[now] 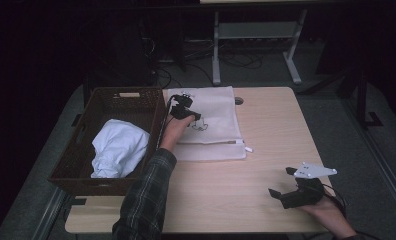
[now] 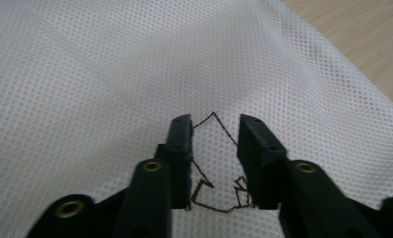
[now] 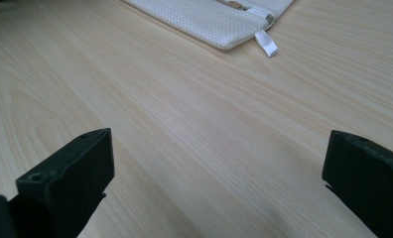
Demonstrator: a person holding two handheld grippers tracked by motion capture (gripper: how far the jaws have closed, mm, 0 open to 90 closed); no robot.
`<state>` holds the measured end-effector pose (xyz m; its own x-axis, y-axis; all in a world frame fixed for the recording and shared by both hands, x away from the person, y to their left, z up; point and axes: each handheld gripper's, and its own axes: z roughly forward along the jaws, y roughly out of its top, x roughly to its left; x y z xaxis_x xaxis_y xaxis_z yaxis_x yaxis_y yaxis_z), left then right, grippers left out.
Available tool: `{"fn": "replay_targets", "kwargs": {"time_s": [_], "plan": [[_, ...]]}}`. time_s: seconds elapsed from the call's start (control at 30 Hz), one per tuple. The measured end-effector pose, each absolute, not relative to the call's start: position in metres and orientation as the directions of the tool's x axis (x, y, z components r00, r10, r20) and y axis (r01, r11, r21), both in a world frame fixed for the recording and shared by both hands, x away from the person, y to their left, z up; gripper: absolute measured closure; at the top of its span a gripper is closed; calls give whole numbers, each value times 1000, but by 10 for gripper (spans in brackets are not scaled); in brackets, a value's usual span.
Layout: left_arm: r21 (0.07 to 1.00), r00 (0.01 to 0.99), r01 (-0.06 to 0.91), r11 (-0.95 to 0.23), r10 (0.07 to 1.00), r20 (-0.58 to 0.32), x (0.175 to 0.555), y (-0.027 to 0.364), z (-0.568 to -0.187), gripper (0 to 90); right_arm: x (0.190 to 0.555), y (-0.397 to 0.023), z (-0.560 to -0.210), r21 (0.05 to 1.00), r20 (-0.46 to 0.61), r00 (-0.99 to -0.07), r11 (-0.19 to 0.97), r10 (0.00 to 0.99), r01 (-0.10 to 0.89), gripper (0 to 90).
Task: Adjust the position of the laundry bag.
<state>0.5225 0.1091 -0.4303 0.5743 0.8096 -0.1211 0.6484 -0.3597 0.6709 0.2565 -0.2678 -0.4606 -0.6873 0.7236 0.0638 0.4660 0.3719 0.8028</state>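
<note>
A white mesh laundry bag [image 1: 213,132] lies flat at the back middle of the wooden table [image 1: 236,195]. My left gripper [image 1: 188,112] points down onto it. In the left gripper view its jaws [image 2: 214,129] stand a narrow gap apart with their tips on the mesh [image 2: 110,74], straddling a brown stitched outline [image 2: 219,129]; a low ridge of mesh rises between them. My right gripper [image 1: 282,181] rests low at the front right of the table, open wide, with bare wood between its jaws [image 3: 218,139]. The bag's near corner [image 3: 209,20] and white zipper tab [image 3: 266,43] lie ahead of it.
A dark woven basket [image 1: 106,92] stands at the left of the table, holding a crumpled white cloth [image 1: 118,147]. A plaid sleeve [image 1: 146,200] reaches up past the basket. Desk legs and cables [image 1: 256,55] stand on the floor beyond the table.
</note>
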Motion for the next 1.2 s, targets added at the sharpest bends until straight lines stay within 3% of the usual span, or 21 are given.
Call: {"fn": "replay_targets", "kwargs": {"time_s": [0.13,0.2,1.2], "plan": [[664,576,661,-350,803,-151,531,109,-433,879,256,-267,-461,803,60,-692,377,719,461,0],[659,578,665,-353,801,-154,532,108,-434,899,256,-267,-461,803,60,-692,377,719,461,0],[611,564,691,-386,817,-122,553,92,-458,900,256,-267,-459,810,53,-693,374,719,450,0]]}}
